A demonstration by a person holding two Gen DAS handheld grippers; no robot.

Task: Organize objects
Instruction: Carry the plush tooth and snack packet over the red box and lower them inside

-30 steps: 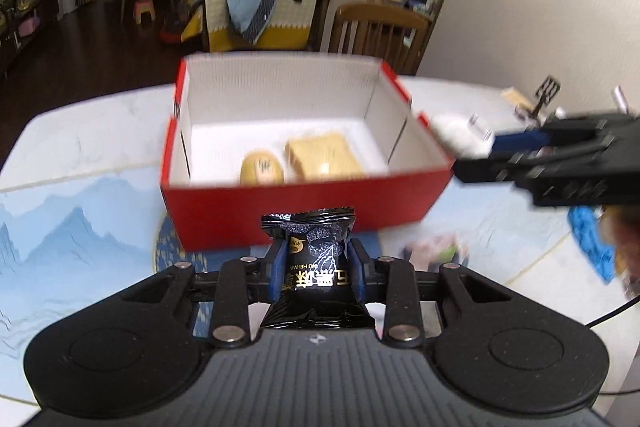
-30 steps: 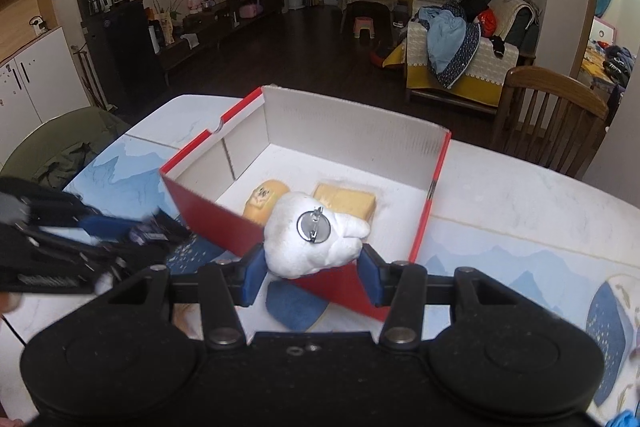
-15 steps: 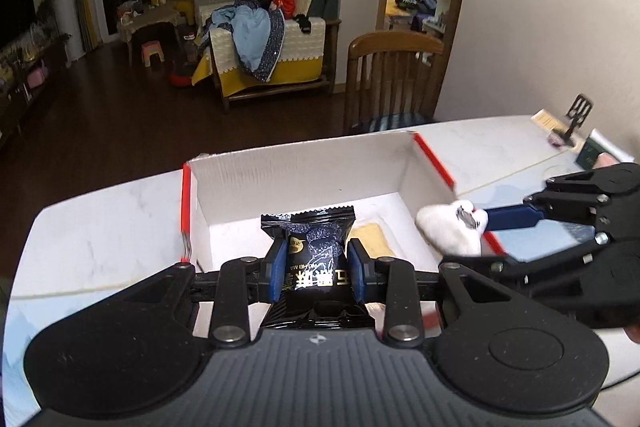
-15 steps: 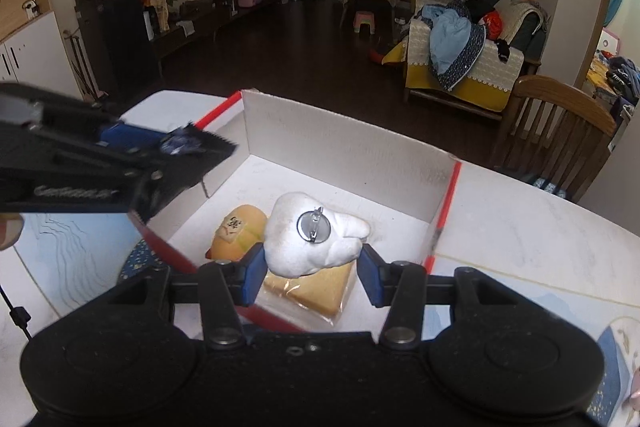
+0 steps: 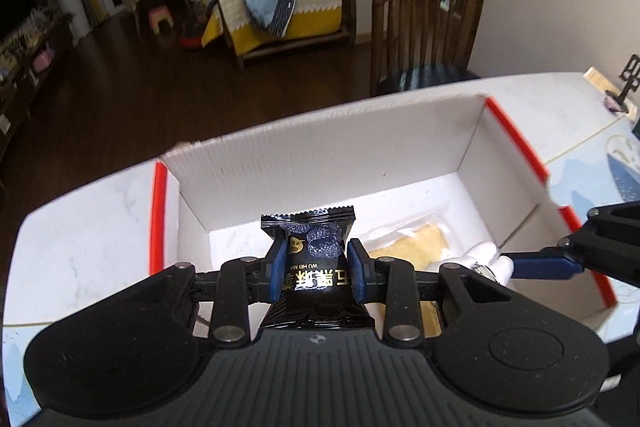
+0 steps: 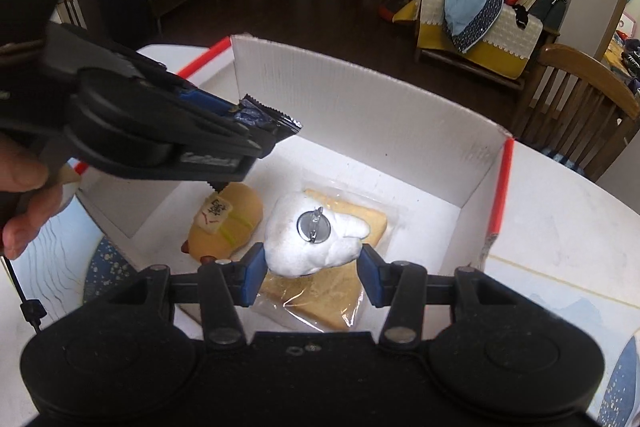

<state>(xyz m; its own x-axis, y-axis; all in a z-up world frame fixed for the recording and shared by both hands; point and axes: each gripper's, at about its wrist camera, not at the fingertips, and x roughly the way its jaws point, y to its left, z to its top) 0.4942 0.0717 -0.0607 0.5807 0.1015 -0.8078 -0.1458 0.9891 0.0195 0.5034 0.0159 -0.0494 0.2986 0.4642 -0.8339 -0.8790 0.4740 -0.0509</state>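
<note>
Right gripper [image 6: 311,264] view alone shows the bun [image 6: 226,223].

White marble-look table [image 5: 80,255] – open red-and-white box [image 5: 320,163] on it, blue-patterned mat [image 6: 560,303]

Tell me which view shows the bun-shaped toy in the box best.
The right wrist view: the bun-shaped toy lies in plain sight on the floor of the box, beside the wrapped toast. In the left wrist view it is hidden behind the left gripper and its black snack packet.
</note>
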